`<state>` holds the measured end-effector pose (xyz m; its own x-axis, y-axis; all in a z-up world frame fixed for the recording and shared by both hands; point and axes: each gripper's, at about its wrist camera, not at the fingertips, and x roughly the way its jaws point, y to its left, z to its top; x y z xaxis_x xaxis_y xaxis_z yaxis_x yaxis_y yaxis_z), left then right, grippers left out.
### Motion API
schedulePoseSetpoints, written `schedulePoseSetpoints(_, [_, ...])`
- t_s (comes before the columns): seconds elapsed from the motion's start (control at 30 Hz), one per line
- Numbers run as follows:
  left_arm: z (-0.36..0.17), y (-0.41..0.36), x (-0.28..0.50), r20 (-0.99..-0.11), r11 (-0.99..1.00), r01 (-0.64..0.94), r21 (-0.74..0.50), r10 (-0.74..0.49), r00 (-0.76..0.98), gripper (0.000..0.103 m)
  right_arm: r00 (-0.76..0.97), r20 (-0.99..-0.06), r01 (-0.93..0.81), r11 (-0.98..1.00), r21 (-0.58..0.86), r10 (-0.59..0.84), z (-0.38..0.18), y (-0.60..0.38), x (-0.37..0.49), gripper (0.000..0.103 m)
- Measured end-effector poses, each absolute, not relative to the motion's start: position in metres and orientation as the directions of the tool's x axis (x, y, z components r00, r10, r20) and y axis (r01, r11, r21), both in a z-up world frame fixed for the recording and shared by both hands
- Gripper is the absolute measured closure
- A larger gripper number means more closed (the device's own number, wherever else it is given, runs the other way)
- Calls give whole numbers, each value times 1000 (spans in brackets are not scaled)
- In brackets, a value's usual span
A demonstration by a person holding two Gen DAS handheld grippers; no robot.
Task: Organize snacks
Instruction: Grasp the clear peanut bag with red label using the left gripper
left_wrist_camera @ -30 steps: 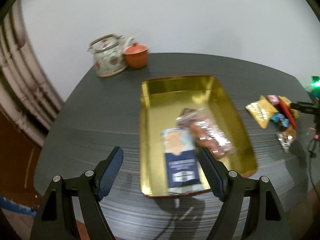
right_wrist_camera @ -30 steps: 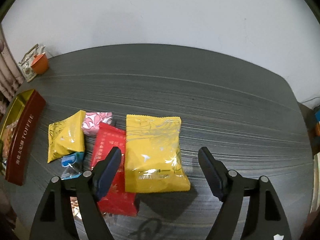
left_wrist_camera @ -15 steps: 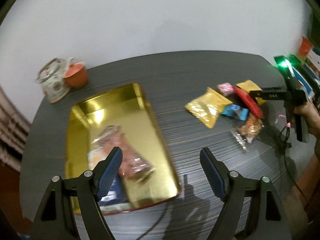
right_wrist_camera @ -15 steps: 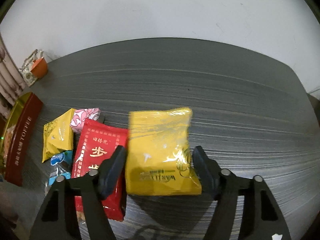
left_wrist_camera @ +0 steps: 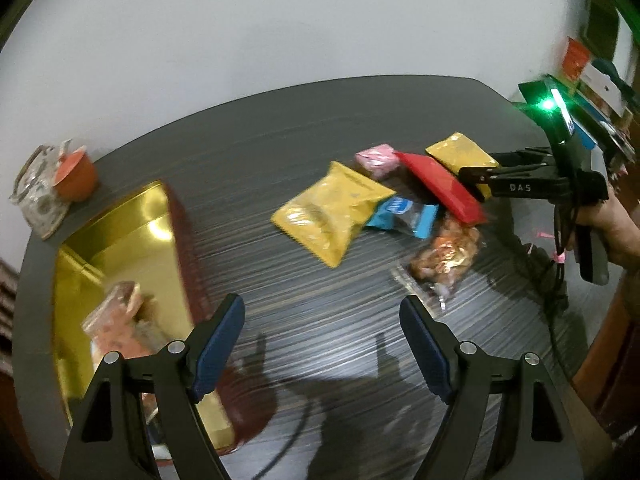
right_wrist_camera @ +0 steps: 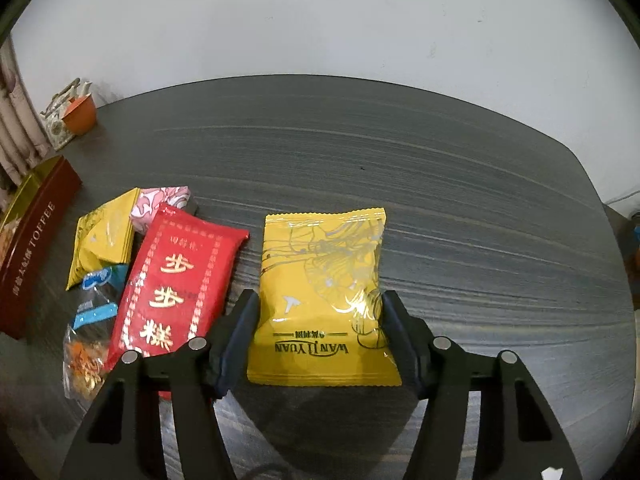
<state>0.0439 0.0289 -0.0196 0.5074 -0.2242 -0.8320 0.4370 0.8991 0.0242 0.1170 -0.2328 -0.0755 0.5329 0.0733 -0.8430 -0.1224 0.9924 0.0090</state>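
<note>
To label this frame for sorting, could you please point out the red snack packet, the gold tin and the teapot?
red snack packet [right_wrist_camera: 172, 284]: right wrist view, middle of its printed face.
gold tin [left_wrist_camera: 120, 240]: left wrist view, bare gold floor inside.
teapot [left_wrist_camera: 36, 204]: left wrist view, patterned side of its body.

A dark grey table [right_wrist_camera: 400, 152] carries snack packets [left_wrist_camera: 336, 212], a gold tin [left_wrist_camera: 120, 248] and a teapot [left_wrist_camera: 36, 196].

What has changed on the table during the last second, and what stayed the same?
The right gripper is closing on the large yellow packet, which has shifted right off the red packet. The left gripper, open, swung from the gold tin toward the pile. Other snacks stayed put.
</note>
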Motion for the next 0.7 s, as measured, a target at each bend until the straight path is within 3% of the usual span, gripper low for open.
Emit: schedulePoseSetpoints(0.7, [-57,-55,61,-867,736,677,-17,-347,357,23,538,-841,-78,997,26,64,-73,-246,72,47])
